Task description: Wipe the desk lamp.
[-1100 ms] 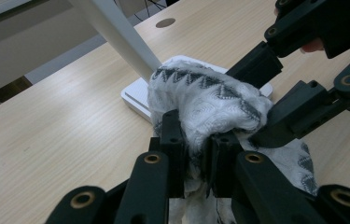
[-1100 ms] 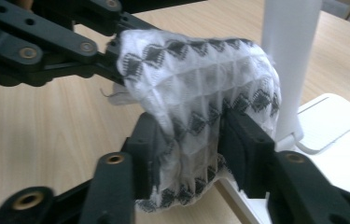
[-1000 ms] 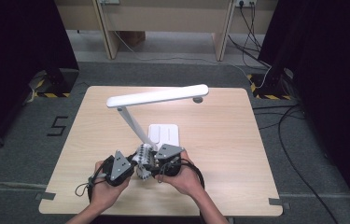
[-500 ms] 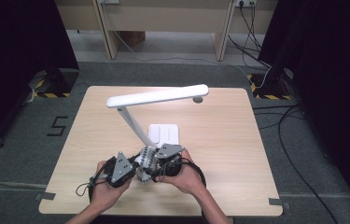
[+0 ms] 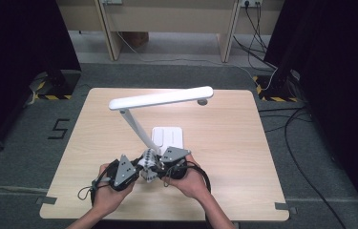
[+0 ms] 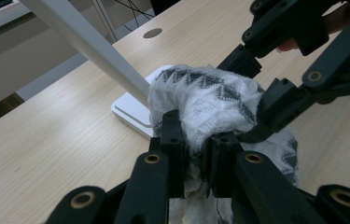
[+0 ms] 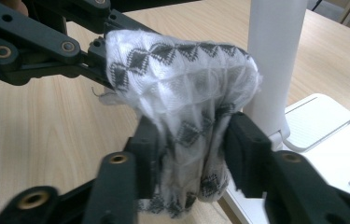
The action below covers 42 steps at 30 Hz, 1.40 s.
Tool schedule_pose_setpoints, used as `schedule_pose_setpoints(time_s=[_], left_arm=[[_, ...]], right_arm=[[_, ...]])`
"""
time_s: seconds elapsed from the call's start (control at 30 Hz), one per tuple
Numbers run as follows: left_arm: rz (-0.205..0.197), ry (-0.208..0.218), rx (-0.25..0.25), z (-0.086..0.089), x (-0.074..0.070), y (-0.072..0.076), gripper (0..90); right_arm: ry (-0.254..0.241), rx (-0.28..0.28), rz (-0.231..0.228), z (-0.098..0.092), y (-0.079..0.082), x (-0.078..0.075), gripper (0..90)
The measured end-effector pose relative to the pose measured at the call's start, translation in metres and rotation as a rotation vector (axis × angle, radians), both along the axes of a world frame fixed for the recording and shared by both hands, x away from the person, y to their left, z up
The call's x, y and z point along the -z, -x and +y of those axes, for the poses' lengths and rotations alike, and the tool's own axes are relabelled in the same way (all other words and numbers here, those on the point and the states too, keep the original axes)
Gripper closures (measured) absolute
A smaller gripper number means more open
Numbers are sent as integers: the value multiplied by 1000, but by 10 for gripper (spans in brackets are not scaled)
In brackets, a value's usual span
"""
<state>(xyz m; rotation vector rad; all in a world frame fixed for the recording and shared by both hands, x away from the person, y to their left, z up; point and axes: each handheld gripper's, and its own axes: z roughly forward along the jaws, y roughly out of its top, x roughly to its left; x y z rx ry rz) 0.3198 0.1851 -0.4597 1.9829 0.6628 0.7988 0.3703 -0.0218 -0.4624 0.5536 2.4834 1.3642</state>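
A white knitted cloth [image 5: 147, 164] with black diamond patterns hangs bunched between my two grippers, just above the table's near edge. My left gripper [image 6: 195, 140] is shut on its lower part. In the high view this left gripper [image 5: 140, 172] comes in from the left. My right gripper [image 7: 191, 135] has just been closing and now pinches the cloth [image 7: 177, 70] from the opposite side, with the fabric squeezed between its pads. Seen from above, the right gripper [image 5: 156, 167] meets the cloth from the right. The cloth [image 6: 210, 93] bulges above both pairs of jaws.
A white desk lamp stands right behind the cloth: flat base [image 5: 168, 136], slanted pole [image 5: 136, 126], long head [image 5: 160, 98] over the table's middle. The pole [image 7: 275, 56] rises close beside the cloth. The wooden table [image 5: 234, 143] spreads wide to either side.
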Motion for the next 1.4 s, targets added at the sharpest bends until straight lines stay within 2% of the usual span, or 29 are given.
schedule_pose_setpoints(time_s=[0.2,0.23,0.37,0.4,0.43,0.57,0.73,0.87,0.93,1.07,1.17,1.3,1.4], left_arm=[[-7,4,-2,-1,-2,-1,778],[-9,5,-3,-1,-3,-2,761],[-17,31,-13,2,-7,-2,638],[-16,34,-16,3,-8,-2,610],[-15,38,-14,4,-10,-1,583],[-8,69,-24,10,-17,1,506],[-15,106,-32,19,-32,4,483],[-21,134,-67,31,-47,5,470],[-14,123,-84,38,-49,3,463],[41,93,-93,50,-32,-4,470],[120,97,-98,51,-12,-15,513],[204,124,-78,41,12,-36,577],[220,132,-57,28,25,-46,605]], right_arm=[[0,11,-18,-1,2,-3,732],[4,14,-34,-1,2,-4,738],[-7,31,-34,-2,3,-7,746],[-3,35,-47,-3,2,-8,746],[-3,43,-36,-4,3,-10,746],[14,59,-53,-9,-1,-13,746],[18,88,-56,-15,-3,-16,744],[19,105,-66,-20,-5,-18,743],[11,113,-71,-23,-6,-20,743],[-11,130,-92,-29,-8,-29,742],[-31,140,-111,-33,-10,-42,742],[-56,152,-147,-33,-13,-62,739],[-78,157,-189,-30,-18,-78,736]])
